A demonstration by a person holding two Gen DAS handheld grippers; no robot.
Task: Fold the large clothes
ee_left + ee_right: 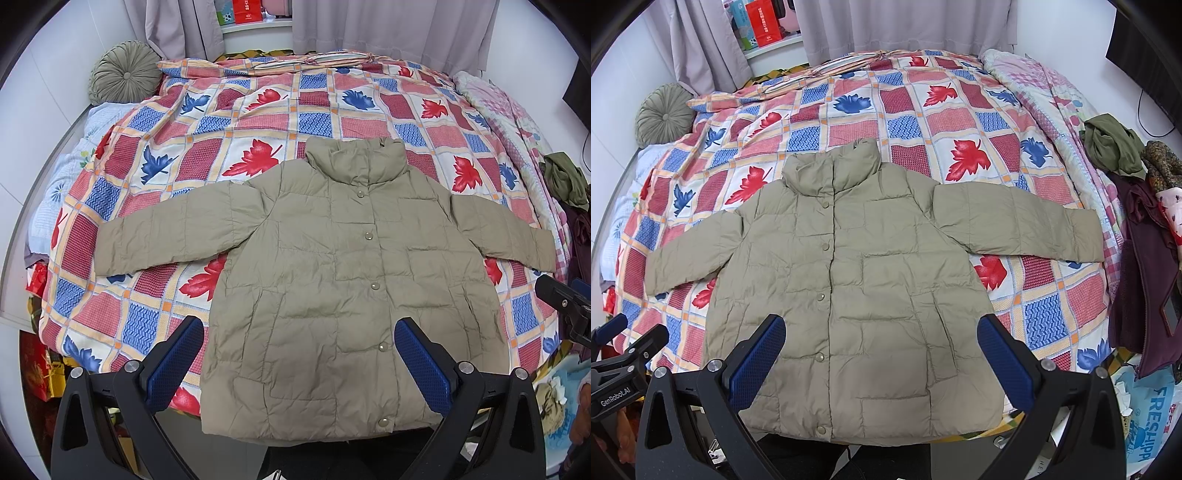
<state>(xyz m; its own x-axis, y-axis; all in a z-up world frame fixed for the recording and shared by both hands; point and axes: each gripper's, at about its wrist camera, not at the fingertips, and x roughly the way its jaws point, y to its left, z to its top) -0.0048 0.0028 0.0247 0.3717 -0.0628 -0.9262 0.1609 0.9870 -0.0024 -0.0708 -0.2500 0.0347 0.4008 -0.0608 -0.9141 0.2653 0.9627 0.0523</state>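
Left wrist: jacket point(332, 280) flat on bed point(236, 122), claws wide.

The room is evenly and brightly lit, a soft white light from overhead that leaves hardly any hard shadow; only faint shading sits in the quilting of the jacket point(332, 266) and under its hem. The quilt point(229, 122) keeps its reds and blues vivid, nothing washed out. A little sheen shows on the snap buttons point(375, 285). Both views bulge strongly: the bed point(1052, 288) swells into a dome, walls curve, and black corners frame each picture. The middle is sharp; toward the rims, detail smears and stretches, as on the curtains point(905, 26). Low down, beneath the bed's edge, it turns dim.
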